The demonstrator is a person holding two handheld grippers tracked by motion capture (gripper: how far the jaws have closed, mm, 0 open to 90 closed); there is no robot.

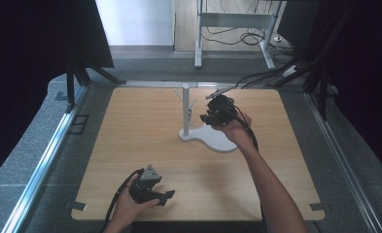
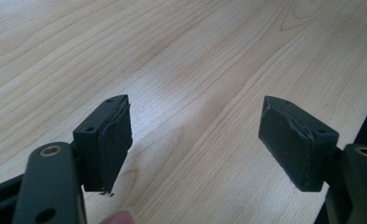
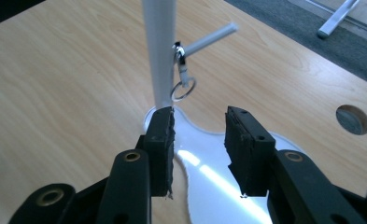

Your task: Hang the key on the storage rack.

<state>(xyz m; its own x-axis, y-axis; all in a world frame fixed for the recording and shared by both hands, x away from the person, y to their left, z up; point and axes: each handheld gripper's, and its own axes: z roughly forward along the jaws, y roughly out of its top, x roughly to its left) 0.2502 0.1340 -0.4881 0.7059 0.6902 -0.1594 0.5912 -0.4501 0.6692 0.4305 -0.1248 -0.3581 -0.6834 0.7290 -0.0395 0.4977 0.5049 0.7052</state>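
Setting: a light wooden table [image 1: 145, 145] on grey carpet, dark curtains at both sides, a desk frame and cables beyond the far edge.
Stand: a white stand [image 1: 185, 110] with side pegs rises from a flat white base [image 1: 217, 138] right of the table's centre, toward the far edge.
Key ring: a small metal ring on a clip [image 3: 182, 79] hangs from a peg [image 3: 209, 38] close against the post.
Right gripper: the right gripper [image 3: 200, 149] hovers over the base just short of the ring, jaws a moderate gap apart, holding nothing.
Left gripper: the left gripper [image 2: 195, 142] idles near the table's near edge, jaws spread wide and empty over bare wood.
Step in hand: seemingly the approach to the hanging ring.
Next move: likely a short advance and slight rise, so the pads flank the ring before closing.
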